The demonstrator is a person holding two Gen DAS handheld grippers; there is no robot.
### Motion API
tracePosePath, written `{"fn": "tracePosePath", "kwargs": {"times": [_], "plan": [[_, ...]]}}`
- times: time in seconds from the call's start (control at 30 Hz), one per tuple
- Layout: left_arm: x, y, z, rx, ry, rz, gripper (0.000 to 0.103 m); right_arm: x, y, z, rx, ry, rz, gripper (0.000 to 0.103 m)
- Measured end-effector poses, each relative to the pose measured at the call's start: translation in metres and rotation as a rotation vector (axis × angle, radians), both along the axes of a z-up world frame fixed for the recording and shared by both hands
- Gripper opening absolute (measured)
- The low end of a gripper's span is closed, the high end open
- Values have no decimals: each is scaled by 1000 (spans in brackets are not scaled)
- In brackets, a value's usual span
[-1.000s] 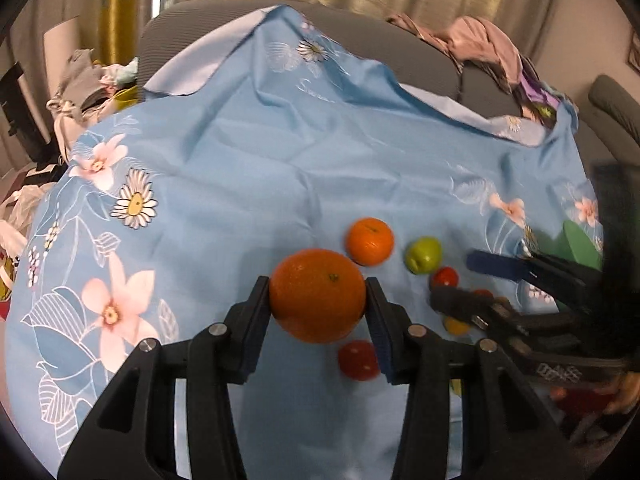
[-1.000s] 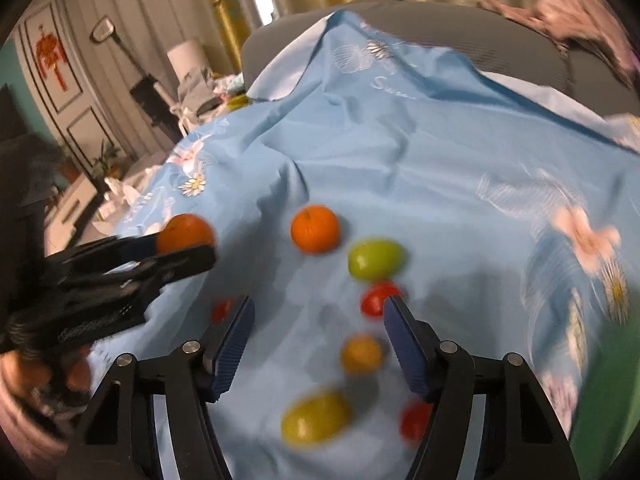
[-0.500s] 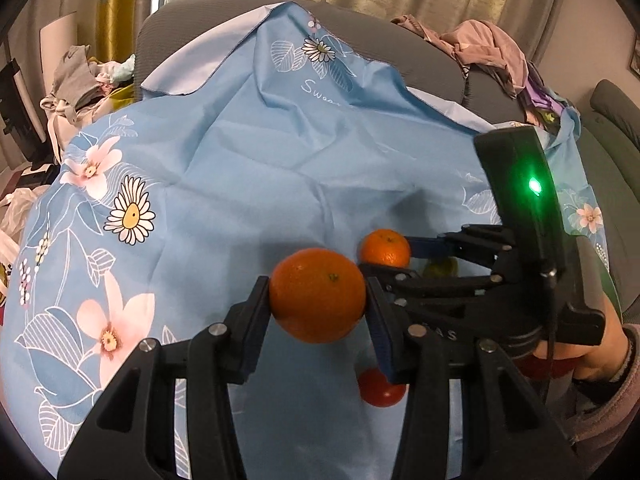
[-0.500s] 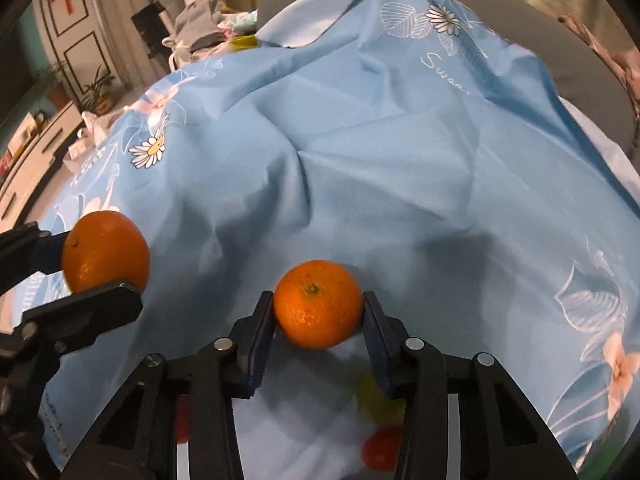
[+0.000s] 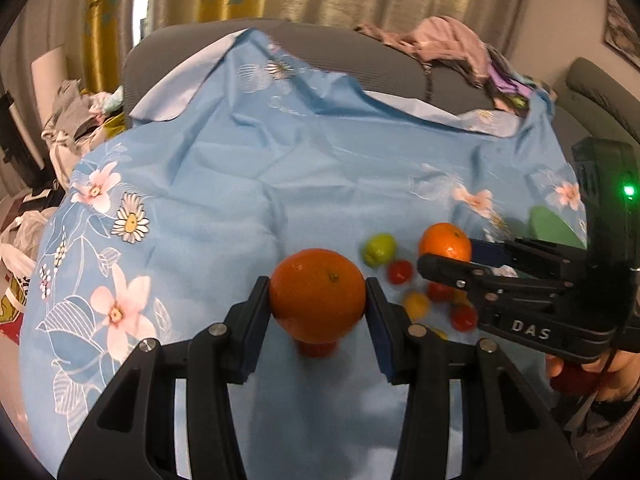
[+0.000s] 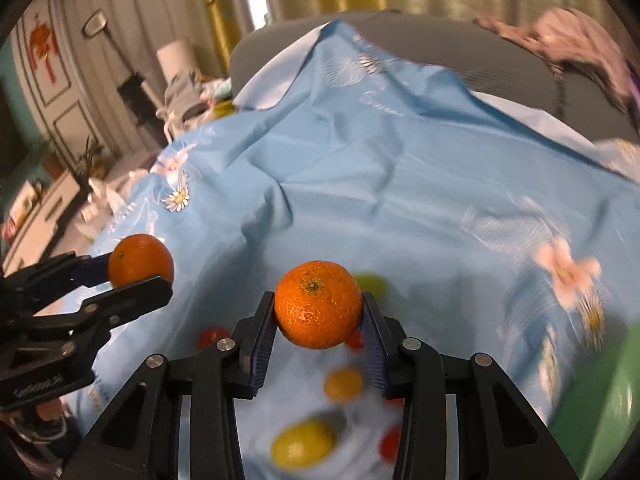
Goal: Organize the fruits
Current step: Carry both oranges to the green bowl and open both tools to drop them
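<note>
My left gripper [image 5: 316,282] is shut on a large orange [image 5: 318,304] and holds it above the blue flowered cloth [image 5: 224,184]. My right gripper [image 6: 317,298] is shut on a smaller orange [image 6: 318,318], also lifted off the cloth. In the left wrist view that right gripper [image 5: 446,251] is at the right with its orange [image 5: 445,240]. On the cloth below lie a green fruit [image 5: 379,249], small red fruits [image 5: 400,272], a small yellow-orange fruit [image 6: 343,384] and a yellow lemon [image 6: 302,448]. A red fruit [image 5: 316,349] is partly hidden under the large orange.
The cloth drapes over a grey sofa back [image 5: 332,48] with pink clothes [image 5: 440,40] on it. A green object [image 6: 600,412] sits at the cloth's right edge. Clutter and furniture stand off the left side [image 6: 180,92]. A person's hand [image 5: 576,372] holds the right gripper.
The right gripper, open a second ago, closed on the smaller orange on the cloth and lifted it back to the right. The left gripper kept its orange and rose a little.
</note>
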State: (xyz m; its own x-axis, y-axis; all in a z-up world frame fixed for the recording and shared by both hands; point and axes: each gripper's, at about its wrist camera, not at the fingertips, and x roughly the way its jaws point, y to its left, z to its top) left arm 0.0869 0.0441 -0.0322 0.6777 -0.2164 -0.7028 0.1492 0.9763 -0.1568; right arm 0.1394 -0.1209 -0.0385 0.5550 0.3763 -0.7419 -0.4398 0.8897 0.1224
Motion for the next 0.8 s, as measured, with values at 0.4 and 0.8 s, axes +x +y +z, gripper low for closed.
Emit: {"fn": "tracePosePath", "kwargs": {"times": [0.4, 0.8], "plan": [[-32, -84, 14, 46, -18, -179, 46, -80, -101, 21, 116, -60, -200, 42], [-17, -188, 24, 81, -45, -387, 46, -100, -184, 20, 118, -98, -413, 42]]}}
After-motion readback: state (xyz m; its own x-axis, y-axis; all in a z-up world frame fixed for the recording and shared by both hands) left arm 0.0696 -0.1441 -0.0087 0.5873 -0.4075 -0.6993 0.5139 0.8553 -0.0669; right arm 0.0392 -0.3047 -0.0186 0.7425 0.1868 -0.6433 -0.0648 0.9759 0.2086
